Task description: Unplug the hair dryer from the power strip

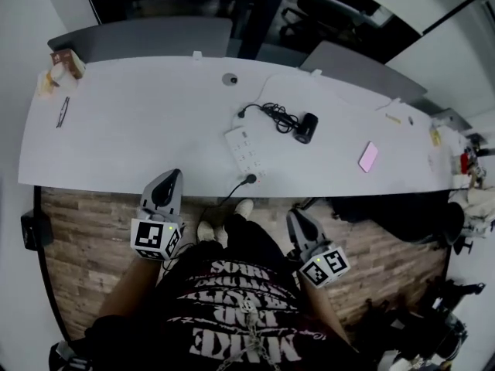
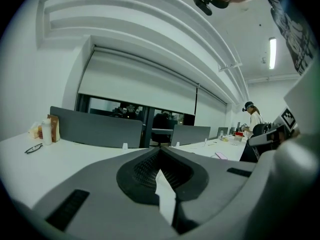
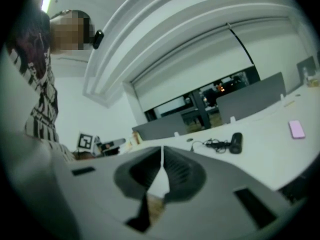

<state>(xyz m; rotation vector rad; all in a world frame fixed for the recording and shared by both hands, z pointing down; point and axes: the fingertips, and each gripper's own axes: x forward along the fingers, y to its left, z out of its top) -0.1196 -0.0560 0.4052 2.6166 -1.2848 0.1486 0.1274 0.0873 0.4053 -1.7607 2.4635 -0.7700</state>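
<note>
Head view: the black barrel-shaped hair dryer [image 1: 306, 127] lies on the long white table [image 1: 139, 122], its plug [image 1: 242, 114] seemingly free beside the white plastic power strip [image 1: 246, 149], so we judge unplugging done. Our left gripper [image 1: 171, 176] and right gripper [image 1: 297, 216] hang closed, empty.

Hair dryer plug [image 1: 241, 115]: prongs too small

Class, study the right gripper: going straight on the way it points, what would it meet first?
Probably the white table, around the power strip; the hair dryer lies right of that line. The right gripper, jaws shut and empty, hides the exact spot, so depth is uncertain.
</note>
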